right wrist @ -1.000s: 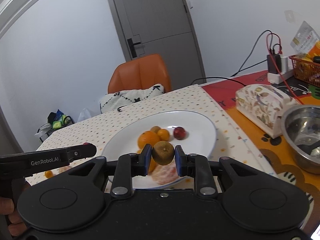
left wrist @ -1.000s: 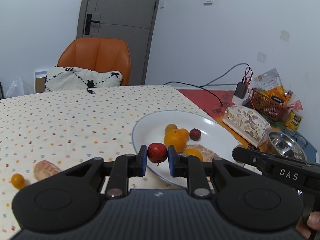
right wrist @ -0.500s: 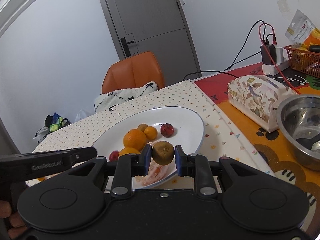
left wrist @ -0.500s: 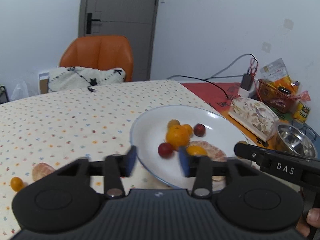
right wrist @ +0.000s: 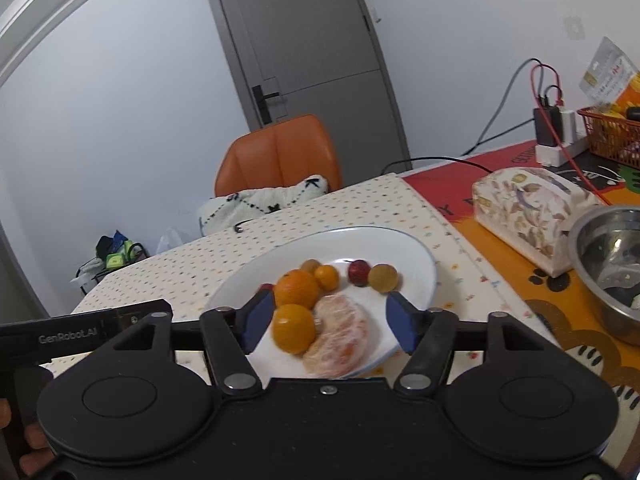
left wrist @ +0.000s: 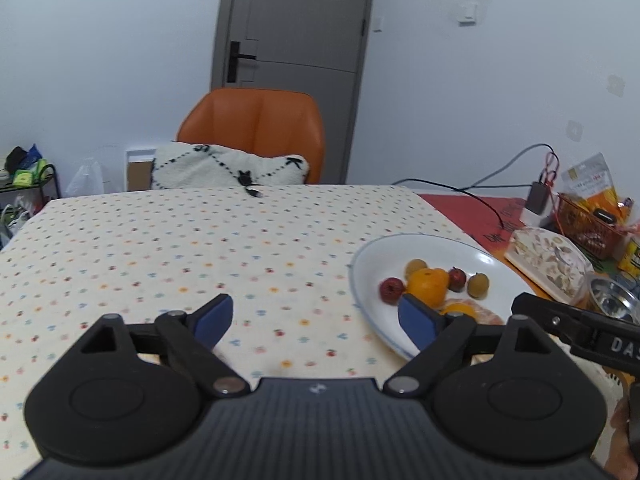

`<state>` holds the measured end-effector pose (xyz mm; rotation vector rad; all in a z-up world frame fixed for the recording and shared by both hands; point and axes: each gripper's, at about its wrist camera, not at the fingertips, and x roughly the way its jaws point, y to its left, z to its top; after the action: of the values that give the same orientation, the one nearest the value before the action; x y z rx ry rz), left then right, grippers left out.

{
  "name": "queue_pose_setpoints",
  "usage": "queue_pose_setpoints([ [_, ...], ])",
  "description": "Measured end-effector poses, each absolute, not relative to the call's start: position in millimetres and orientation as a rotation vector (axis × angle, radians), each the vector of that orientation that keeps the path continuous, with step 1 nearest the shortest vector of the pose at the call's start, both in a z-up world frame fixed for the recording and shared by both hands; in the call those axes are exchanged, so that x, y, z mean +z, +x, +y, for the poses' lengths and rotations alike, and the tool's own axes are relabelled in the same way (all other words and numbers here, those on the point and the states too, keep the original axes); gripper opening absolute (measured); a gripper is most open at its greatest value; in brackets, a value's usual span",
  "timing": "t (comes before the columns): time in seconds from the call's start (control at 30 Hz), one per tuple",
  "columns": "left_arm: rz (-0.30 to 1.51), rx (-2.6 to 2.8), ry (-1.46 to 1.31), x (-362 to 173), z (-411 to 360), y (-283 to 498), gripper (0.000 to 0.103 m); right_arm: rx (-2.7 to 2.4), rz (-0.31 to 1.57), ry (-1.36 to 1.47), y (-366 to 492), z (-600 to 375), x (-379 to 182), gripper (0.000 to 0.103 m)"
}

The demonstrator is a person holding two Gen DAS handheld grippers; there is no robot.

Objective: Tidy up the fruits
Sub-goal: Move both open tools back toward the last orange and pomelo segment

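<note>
A white plate [left wrist: 360, 264] [right wrist: 420, 256] on the dotted tablecloth holds several fruits. A red fruit [left wrist: 390, 290] lies at its left. An olive-brown fruit [left wrist: 479, 285] [right wrist: 383, 278] rests beside a dark red one [right wrist: 359, 272]. A big orange [right wrist: 297, 288], a smaller orange [right wrist: 294, 328] and a peeled segment [right wrist: 338, 336] lie nearer. My left gripper [left wrist: 316, 318] hangs over bare cloth left of the plate, its jaws opening with nothing between them. My right gripper [right wrist: 328, 320] is at the plate's near edge, its jaws opening, and its pads press on no fruit.
A floral tissue box [right wrist: 532, 216] and a steel bowl [right wrist: 612, 264] stand right of the plate on an orange mat. A red basket [right wrist: 612, 136] and a power strip with cables sit at the far right. An orange chair [left wrist: 252, 132] with a pillow is behind the table.
The left gripper let go of the red fruit, which now lies on the plate, and swung left. The right gripper released the olive-brown fruit onto the plate and spread its jaws.
</note>
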<state>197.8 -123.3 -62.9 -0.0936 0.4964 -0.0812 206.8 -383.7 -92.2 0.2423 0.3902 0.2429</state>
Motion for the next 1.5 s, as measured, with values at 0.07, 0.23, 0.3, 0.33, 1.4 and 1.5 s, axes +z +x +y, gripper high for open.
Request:
queue_pose_setpoints([
  [0.07, 0.493, -0.061, -0.096, -62.4, -116.1, 195.3, 0.092, 0.261, 0.387, 0.236, 204.8, -376.5, -90.6, 0.073],
  [0.23, 0.483, -0.031, -0.110, -59.3, -96.4, 187.2, 0.092, 0.297, 0.385, 0.221, 202.5, -357.4, -86.2, 0.081],
  [0.3, 0.476, -0.019, -0.113, -58.1, -89.0, 183.9, 0.092, 0.316, 0.382, 0.215, 200.9, -350.7, -84.8, 0.084],
  [0.33, 0.475, -0.011, -0.114, -57.7, -85.2, 182.3, 0.092, 0.322, 0.381, 0.211, 200.2, -347.2, -84.0, 0.085],
  [1.4, 0.503, 0.144, -0.142, -64.2, 3.7, 145.5, 0.101, 0.486, 0.399, 0.176, 195.1, -261.0, -78.1, 0.103],
  [1.5, 0.513, 0.147, -0.137, -66.1, 5.7, 144.8, 0.101, 0.493, 0.409, 0.166, 195.8, -255.1, -78.6, 0.103],
])
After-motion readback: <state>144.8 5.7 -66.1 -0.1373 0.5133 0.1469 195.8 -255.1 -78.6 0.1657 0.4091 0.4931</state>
